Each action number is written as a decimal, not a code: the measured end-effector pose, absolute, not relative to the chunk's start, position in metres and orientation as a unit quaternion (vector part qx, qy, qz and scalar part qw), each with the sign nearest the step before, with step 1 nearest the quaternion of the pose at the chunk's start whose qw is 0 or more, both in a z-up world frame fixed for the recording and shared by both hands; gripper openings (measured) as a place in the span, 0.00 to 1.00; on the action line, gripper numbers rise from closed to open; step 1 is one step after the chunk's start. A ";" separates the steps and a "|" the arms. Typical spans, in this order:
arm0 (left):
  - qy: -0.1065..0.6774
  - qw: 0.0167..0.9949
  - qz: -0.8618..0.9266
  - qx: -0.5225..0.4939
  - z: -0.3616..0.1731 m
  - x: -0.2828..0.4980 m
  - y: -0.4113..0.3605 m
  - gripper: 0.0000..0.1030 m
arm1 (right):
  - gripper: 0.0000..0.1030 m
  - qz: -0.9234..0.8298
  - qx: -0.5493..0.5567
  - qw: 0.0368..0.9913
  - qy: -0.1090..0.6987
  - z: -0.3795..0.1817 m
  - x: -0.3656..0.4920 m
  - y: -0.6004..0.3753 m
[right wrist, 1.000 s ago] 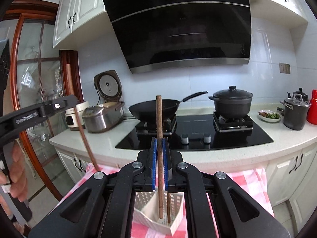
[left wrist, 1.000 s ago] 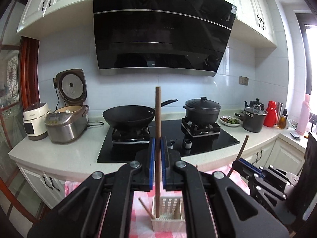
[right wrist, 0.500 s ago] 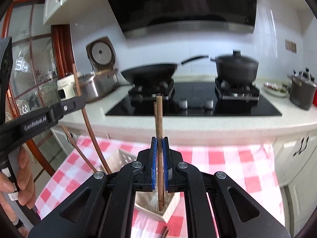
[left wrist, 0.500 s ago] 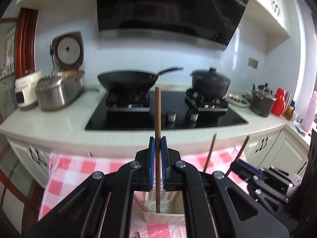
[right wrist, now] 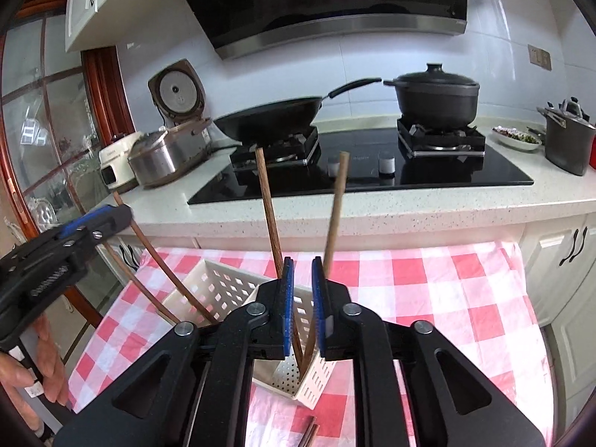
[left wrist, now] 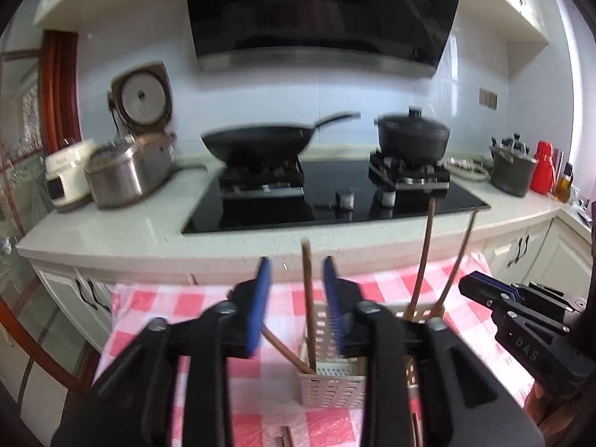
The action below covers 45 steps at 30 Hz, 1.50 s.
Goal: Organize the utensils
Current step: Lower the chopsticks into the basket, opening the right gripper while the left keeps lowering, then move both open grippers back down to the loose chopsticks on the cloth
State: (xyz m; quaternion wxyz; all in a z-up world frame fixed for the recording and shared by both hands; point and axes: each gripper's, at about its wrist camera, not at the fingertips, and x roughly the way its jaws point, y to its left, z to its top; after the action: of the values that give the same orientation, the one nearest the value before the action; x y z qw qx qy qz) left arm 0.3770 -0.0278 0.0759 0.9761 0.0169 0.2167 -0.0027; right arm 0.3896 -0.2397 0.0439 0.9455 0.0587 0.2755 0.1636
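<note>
A white slotted basket [left wrist: 327, 387] stands on the red-checked cloth [right wrist: 428, 298] with several brown chopsticks leaning in it. My left gripper [left wrist: 297, 305] is just above it, its jaws opening. One chopstick [left wrist: 307, 290] stands free between the blue pads, touching neither. My right gripper [right wrist: 302, 305] hovers over a corner of the basket [right wrist: 223, 287], its jaws also opening. Two chopsticks [right wrist: 335, 216] cross in the narrow gap and lean apart, unpressed. In each wrist view the other gripper shows at the side: the right gripper [left wrist: 469, 287], the left gripper [right wrist: 115, 216].
Loose chopsticks [right wrist: 309, 432] lie on the cloth in front of the basket. Behind the table runs a counter [right wrist: 372, 212] with a black hob, a wok [right wrist: 272, 119], a lidded pot [right wrist: 436, 97] and rice cookers [right wrist: 167, 152]. A hand [right wrist: 22, 365] holds the left gripper's handle.
Both grippers sank toward the basket carrying a chopstick each. Their jaws, shut on the chopsticks before, have parted, and the chopsticks now stand loose in the basket.
</note>
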 end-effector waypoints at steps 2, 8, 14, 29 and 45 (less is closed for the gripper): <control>0.182 0.983 0.012 0.019 0.084 0.356 -0.023 0.57 | 0.17 0.166 0.064 0.947 0.266 0.047 0.382 -0.245; 0.143 0.989 0.036 0.003 0.082 0.302 0.003 0.82 | 0.39 0.164 0.078 0.948 0.260 0.039 0.350 -0.258; 0.158 0.985 0.068 -0.026 0.053 0.257 0.041 0.91 | 0.39 0.150 0.091 0.945 0.277 0.013 0.307 -0.266; 0.288 0.948 0.101 -0.097 -0.075 0.177 0.095 0.93 | 0.54 0.128 0.101 0.918 0.361 -0.070 0.236 -0.258; 0.317 0.942 0.091 -0.066 -0.095 0.182 0.080 0.93 | 0.54 0.121 0.085 0.909 0.391 -0.095 0.236 -0.246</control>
State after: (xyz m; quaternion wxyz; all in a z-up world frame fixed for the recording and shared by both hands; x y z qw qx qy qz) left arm 0.1819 0.0805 -0.0951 0.9419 -0.0663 0.3166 0.0907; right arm 0.2362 -0.2458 -0.0948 0.9087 0.0845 0.3905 0.1206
